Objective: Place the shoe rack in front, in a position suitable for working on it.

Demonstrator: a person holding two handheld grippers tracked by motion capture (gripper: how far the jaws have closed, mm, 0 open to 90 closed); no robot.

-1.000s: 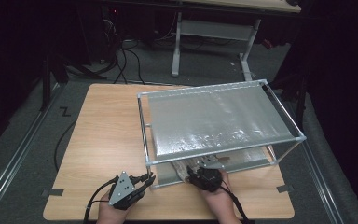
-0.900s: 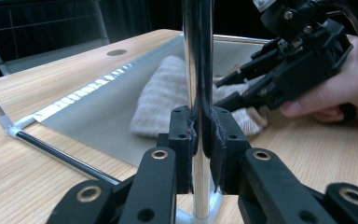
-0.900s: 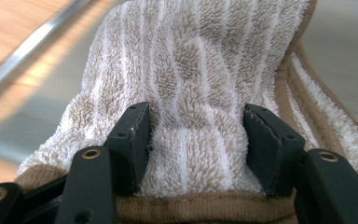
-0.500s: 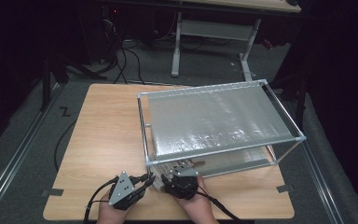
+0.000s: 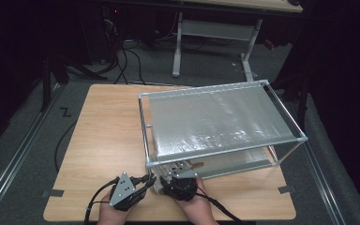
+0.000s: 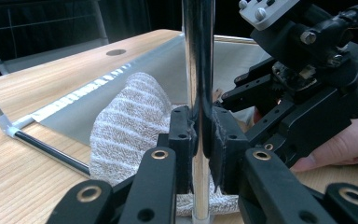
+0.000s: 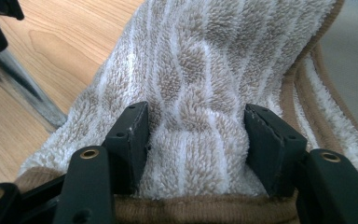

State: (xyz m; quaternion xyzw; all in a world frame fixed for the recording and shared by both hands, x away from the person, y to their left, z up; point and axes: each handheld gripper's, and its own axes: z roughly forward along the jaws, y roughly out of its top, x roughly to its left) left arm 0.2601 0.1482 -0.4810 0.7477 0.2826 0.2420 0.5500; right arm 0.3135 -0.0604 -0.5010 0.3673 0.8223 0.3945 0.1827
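Left gripper [image 6: 200,140] is clamped on the rack's chrome post [image 6: 198,70], steadying it, while the right gripper [image 7: 196,135] has its jaws spread around a fold of the towel [image 7: 214,70], which lies on the lower shelf [image 6: 74,116] at the rack's 7 o'clock corner. This looks like the grab step: the next move calls for those jaws to pinch the fold, then draw it out toward 6 o'clock.

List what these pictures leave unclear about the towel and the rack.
- Towel: its full extent; high view, under the rack's silver top sheet.
- Right claw: whether pads press the towel; pile hides contact.
- Rack post: its top; left gripper view, cut off.
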